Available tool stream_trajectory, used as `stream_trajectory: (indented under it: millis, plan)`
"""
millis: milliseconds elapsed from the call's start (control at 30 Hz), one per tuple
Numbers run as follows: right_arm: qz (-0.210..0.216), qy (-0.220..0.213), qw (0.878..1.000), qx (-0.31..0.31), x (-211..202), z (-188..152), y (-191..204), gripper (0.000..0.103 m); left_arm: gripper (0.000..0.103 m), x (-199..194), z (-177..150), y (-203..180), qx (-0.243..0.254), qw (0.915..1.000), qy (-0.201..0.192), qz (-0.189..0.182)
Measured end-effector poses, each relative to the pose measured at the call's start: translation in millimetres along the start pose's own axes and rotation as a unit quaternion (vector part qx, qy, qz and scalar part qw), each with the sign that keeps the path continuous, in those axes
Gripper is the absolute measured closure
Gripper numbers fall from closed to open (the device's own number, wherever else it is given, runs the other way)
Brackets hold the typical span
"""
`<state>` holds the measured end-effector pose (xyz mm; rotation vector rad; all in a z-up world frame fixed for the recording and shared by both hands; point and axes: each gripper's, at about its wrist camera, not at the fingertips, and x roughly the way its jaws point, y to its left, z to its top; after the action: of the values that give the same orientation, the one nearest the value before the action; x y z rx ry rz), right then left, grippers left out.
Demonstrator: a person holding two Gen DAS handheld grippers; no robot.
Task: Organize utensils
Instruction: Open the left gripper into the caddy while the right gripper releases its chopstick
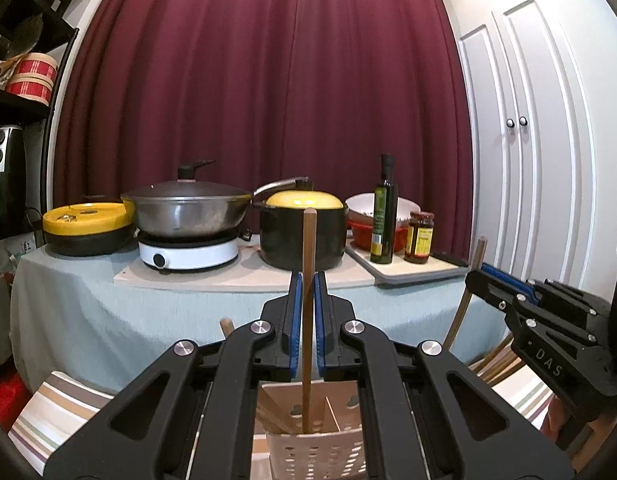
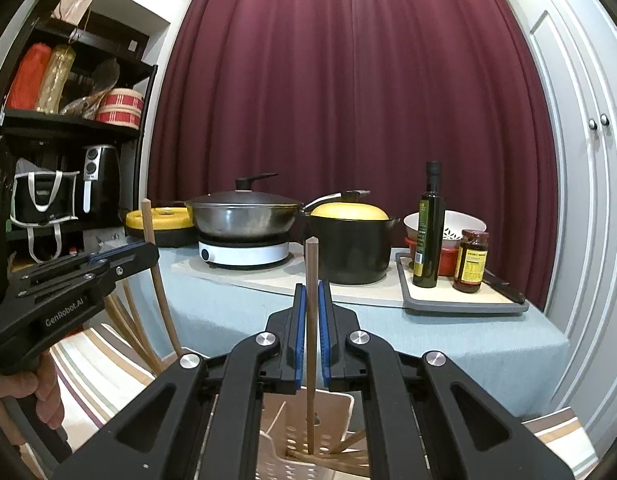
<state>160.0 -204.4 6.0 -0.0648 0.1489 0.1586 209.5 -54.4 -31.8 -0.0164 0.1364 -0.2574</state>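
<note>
Both grippers stand over a perforated white utensil holder (image 1: 320,446), each with a single wooden chopstick upright between its blue pads. The left gripper (image 1: 308,280) has its chopstick (image 1: 308,312) running straight down, the lower tip already inside one compartment of the holder, beside a thin divider. The jaws sit very close on either side of the stick, but a sliver of gap seems to show along it, so I cannot tell whether they are clamped or just eased off.

The right gripper (image 2: 312,288) is in much the same state: its chopstick (image 2: 311,340) stands vertical, tip down in the holder (image 2: 308,440), with the pads just beside it and a narrow gap showing; whether it grips or has let go I cannot say either.

More chopsticks (image 2: 340,456) already lie slanted inside the holder, so I judge the sorting well under way. To the side, several loose wooden sticks (image 2: 144,332) lean in a bundle near the left gripper (image 2: 120,256); what holds them is hidden, and they may be what is left.

The holder rests on a striped cloth (image 1: 56,412), in front of the counter (image 1: 148,308) with its pots, none of which looks part of this job.
</note>
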Motion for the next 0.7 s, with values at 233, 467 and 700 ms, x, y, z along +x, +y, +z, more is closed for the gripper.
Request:
stream_trajectory:
  millis: [233, 467, 700]
  plan:
    - [-0.002, 0.002, 1.000, 0.005, -4, 2, 1, 0.069, 0.062, -5, -2, 1, 0.000, 1.0000, 0.000, 0.007]
    - [-0.004, -0.004, 1.000, 0.005, -7, 5, 4, 0.053, 0.040, -4, -1, 2, 0.003, 0.9999, 0.006, 0.009]
    - [-0.009, -0.013, 1.000, 0.007, -12, 9, 5, 0.032, 0.021, -9, 4, 7, -0.006, 0.9999, -0.003, 0.013]
